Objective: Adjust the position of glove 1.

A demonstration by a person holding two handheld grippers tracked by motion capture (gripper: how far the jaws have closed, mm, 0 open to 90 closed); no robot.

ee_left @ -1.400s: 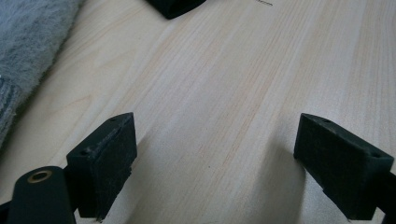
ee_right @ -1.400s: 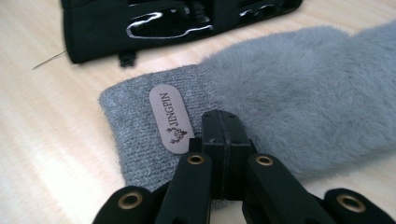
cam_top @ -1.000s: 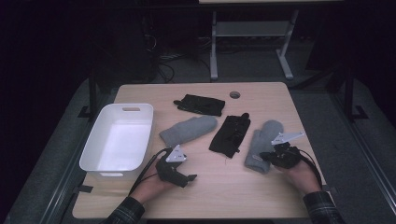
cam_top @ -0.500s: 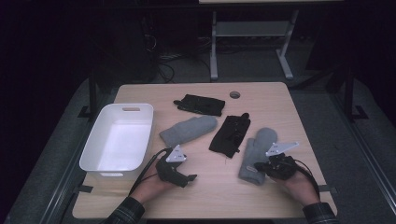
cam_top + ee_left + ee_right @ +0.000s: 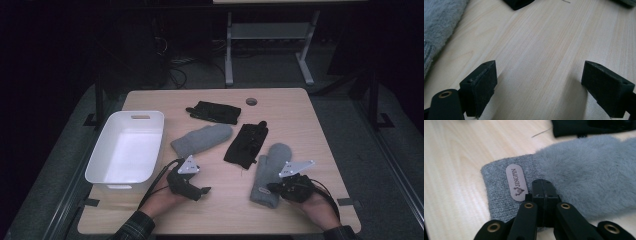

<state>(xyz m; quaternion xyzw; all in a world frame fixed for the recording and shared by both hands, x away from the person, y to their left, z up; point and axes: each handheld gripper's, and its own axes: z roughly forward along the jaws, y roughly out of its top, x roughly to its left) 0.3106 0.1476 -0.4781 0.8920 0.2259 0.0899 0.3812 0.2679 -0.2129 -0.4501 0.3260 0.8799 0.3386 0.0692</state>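
The grey mitten point(image 5: 268, 175) lies flat at the table's point(image 5: 210, 215) near right, about five o'clock from the table's middle, its knitted cuff point(image 5: 504, 190) toward the person and its furry body pointing away. In the right gripper view the cuff carries an oval label point(image 5: 517, 182), and the right gripper point(image 5: 544, 192) sits over the mitten just beside that label with its jaws clenched tight together; whether a fold of fabric is pinched between them cannot be told. The left gripper point(image 5: 539, 85) rests at about seven o'clock with its jaws spread wide over bare wood, holding nothing. A second grey mitten point(image 5: 201, 139) lies near the centre, a black glove point(image 5: 246, 145) between the two mittens, another black glove point(image 5: 214, 112) at twelve o'clock, and a white tub point(image 5: 126, 150) at nine o'clock. The step in hand looks like taking hold of the mitten by its cuff. The next move probably calls for a lift that proves the grip and a carry across toward the tub, clearing the black glove.
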